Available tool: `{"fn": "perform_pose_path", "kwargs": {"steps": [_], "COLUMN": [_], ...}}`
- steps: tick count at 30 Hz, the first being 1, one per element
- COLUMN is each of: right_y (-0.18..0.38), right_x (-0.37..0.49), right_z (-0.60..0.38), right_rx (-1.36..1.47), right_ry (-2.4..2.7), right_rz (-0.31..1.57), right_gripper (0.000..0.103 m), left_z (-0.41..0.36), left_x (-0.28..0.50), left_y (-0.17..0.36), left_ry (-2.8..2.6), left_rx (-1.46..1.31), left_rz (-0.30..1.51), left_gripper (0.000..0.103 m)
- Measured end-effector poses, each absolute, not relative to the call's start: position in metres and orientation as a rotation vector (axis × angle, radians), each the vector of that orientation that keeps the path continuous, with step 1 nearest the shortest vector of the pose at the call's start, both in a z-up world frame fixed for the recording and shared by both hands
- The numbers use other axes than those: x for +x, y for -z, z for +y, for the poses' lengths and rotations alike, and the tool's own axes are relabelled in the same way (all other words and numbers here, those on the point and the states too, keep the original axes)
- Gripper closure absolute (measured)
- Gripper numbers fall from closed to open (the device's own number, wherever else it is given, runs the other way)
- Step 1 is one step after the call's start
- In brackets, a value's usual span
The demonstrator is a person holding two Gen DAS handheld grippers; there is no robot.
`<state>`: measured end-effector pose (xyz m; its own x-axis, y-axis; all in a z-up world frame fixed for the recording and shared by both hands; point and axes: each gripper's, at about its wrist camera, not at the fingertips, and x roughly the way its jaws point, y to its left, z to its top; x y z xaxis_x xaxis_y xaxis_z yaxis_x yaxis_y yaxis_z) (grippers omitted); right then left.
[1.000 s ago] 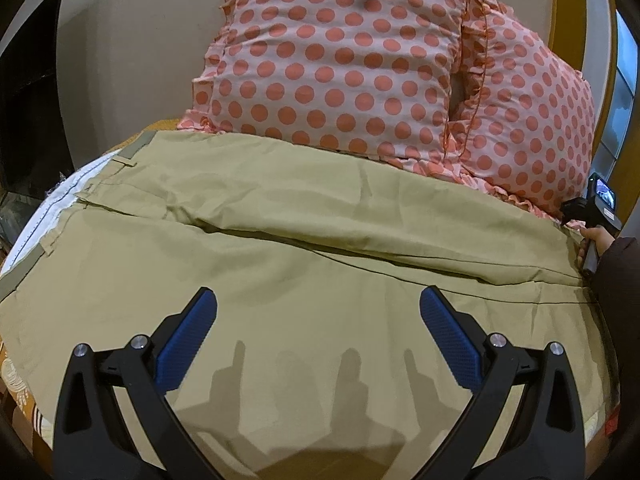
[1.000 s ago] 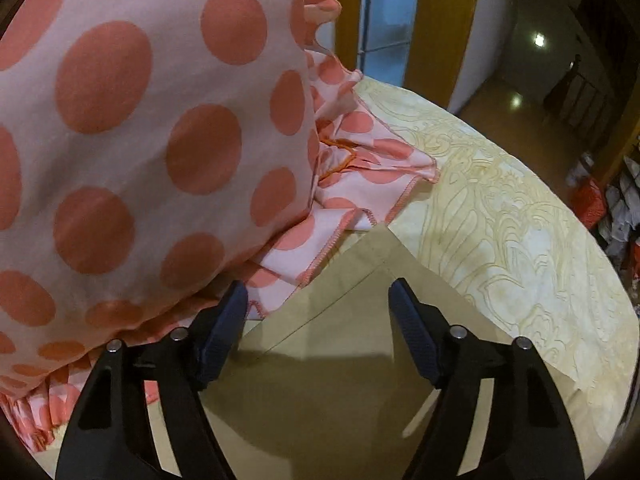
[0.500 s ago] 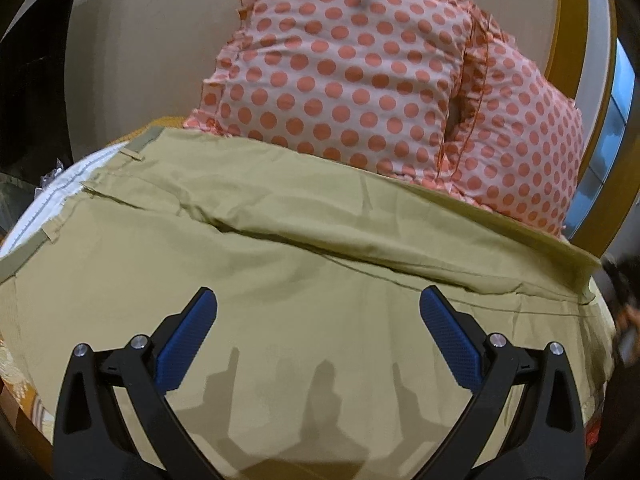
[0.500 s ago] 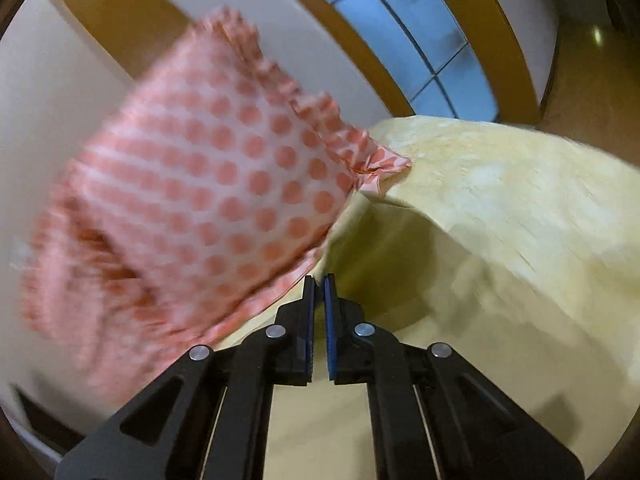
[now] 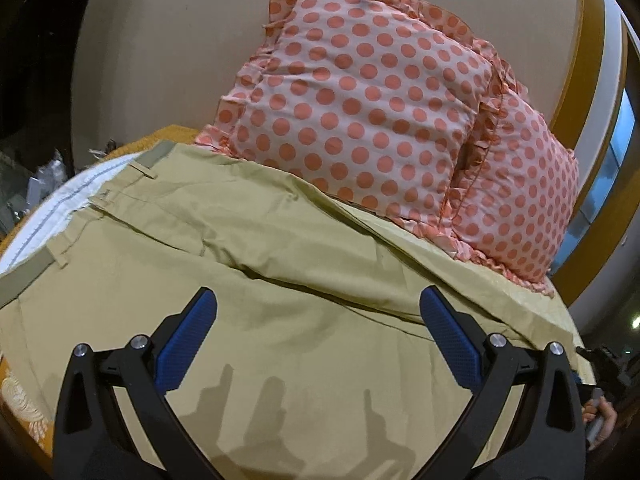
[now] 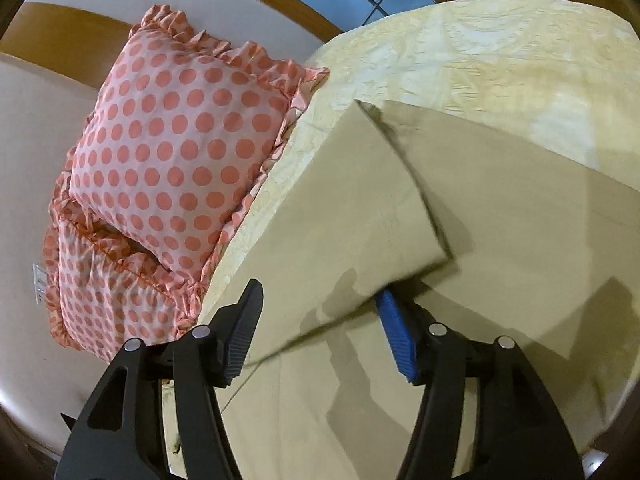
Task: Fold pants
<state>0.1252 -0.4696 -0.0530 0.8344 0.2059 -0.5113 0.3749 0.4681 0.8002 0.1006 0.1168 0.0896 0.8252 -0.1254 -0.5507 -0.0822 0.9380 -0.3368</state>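
Khaki pants lie spread across the bed, waistband with white lining at the left, legs running right. My left gripper is open and empty, hovering just above the middle of the pants. In the right wrist view the upper leg end is drawn over the lower leg, its hem edge loose. My right gripper is open with its jaws either side of that leg; the cloth covers the tip of the right finger.
Two pink polka-dot pillows lean on the wall behind the pants. The yellow patterned bedspread shows past the leg ends. The bed edge drops off at the left.
My right gripper was shut on the leg end half a second ago and is now open, the leg shifted toward me over the other leg. The left gripper has tilted up slightly.
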Motion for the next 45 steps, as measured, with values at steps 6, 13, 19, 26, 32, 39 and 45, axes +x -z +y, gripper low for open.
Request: {"fn": "perform_pose_path", "kwargs": {"steps": [6,13,19,26,32,39,45], "right_y": [0.057,0.03,0.03,0.016,0.035,0.052,0.048], "right_x": [0.131,0.07,0.071,0.06,0.039,0.016,-0.013], "right_z": [-0.484,-0.496,-0.495,-0.492,-0.497,-0.493,-0.494], "right_rx": [1.101,1.045,1.046,0.974,0.962,0.919,0.821], "right_ry": [0.052,0.031,0.025,0.037,0.087,0.189,0.419], "right_rz": [0.515,0.306,0.306,0.289,0.331,0.383,0.361], "right_gripper": [0.101,0.101,0.101,0.101,0.101,0.101,0.023], "left_z": [0.135,0.154,0.165,0.178,0.185,0.187,0.191], "left_x": [0.141,0.236,0.297,0.21,0.043,-0.018,-0.046], "left_y": [-0.087,-0.062,-0.028,-0.083,-0.084,-0.023,-0.027], "left_ry": [0.106,0.069,0.005,0.074,0.058,-0.006,-0.101], "left_rx": [-0.487,-0.651,-0.671,-0.666,-0.633,-0.723,-0.643], "left_rz": [0.641,0.815,0.928,0.729,0.646,0.74,0.653], "left_gripper": [0.002,0.008,0.076,0.099,0.098,0.098,0.051]}}
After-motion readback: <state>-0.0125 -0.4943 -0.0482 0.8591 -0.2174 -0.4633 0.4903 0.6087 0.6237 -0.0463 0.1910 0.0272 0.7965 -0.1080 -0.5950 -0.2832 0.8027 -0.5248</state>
